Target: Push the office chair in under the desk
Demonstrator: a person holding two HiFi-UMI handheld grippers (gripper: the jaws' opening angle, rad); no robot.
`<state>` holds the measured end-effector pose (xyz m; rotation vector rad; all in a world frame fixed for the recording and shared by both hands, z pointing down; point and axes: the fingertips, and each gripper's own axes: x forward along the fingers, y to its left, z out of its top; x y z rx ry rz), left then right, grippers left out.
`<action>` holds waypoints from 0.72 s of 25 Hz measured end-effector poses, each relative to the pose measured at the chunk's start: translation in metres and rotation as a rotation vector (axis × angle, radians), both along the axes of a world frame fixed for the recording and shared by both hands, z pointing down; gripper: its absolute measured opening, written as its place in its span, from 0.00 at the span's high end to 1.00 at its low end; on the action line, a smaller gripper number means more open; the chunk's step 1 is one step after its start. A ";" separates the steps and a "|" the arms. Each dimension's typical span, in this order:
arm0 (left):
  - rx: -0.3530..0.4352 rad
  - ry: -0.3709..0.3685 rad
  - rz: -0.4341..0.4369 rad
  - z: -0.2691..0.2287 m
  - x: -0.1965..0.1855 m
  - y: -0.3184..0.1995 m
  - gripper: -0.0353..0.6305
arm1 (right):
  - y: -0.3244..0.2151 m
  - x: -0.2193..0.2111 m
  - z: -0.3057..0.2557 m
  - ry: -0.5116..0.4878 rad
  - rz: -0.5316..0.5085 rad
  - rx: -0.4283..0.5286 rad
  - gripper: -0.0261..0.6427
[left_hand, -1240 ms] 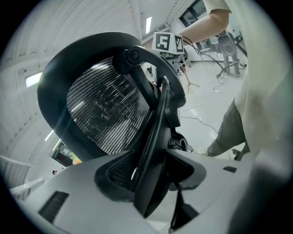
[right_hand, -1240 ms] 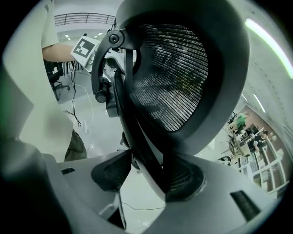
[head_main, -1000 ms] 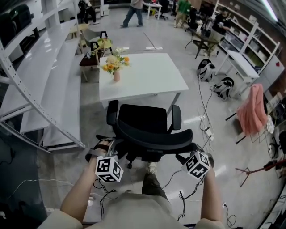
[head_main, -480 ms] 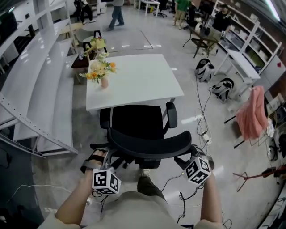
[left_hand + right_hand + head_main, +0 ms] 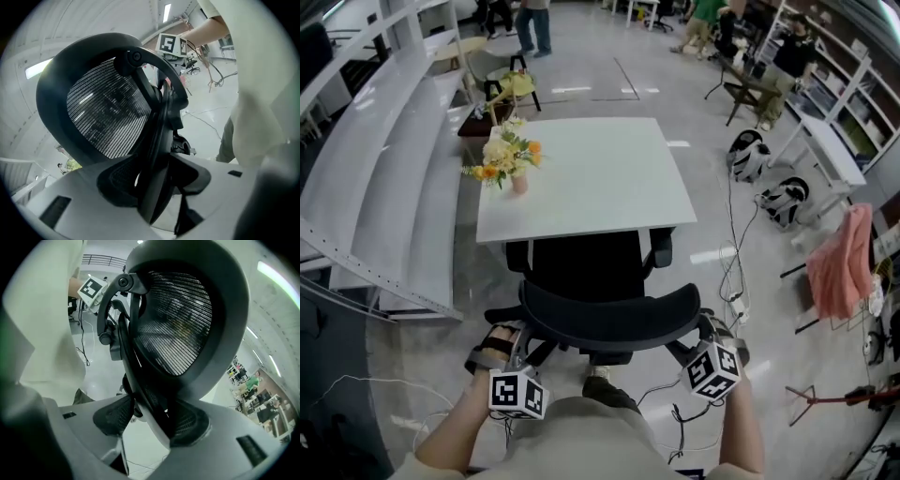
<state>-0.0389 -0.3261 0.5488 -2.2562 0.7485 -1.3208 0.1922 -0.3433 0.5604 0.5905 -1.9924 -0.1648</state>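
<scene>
Item count. One desk [image 5: 600, 178] is standing, with one office chair [image 5: 600, 314] at the desk's near edge and one flower vase [image 5: 517, 183] near its left edge. Two grippers are showing: left gripper [image 5: 157, 182], right gripper [image 5: 152, 420]. Two bags [image 5: 748, 155] are lying beyond the right edge.

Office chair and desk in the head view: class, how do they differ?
The black mesh office chair is dark and curved; the white square desk is pale and flat. The desk bears a vase of flowers; the chair bears nothing. Both stand on grey floor.
</scene>
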 end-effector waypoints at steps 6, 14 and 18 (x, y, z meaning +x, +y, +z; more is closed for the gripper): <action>-0.012 -0.002 -0.028 0.000 0.005 -0.051 0.63 | -0.054 0.005 -0.001 -0.007 -0.024 -0.013 0.62; 0.000 -0.014 -0.107 0.000 0.002 -0.120 0.62 | -0.139 0.000 0.000 0.000 -0.098 0.019 0.62; 0.009 -0.016 -0.150 -0.002 0.003 -0.153 0.62 | -0.179 0.000 -0.001 -0.005 -0.133 0.027 0.62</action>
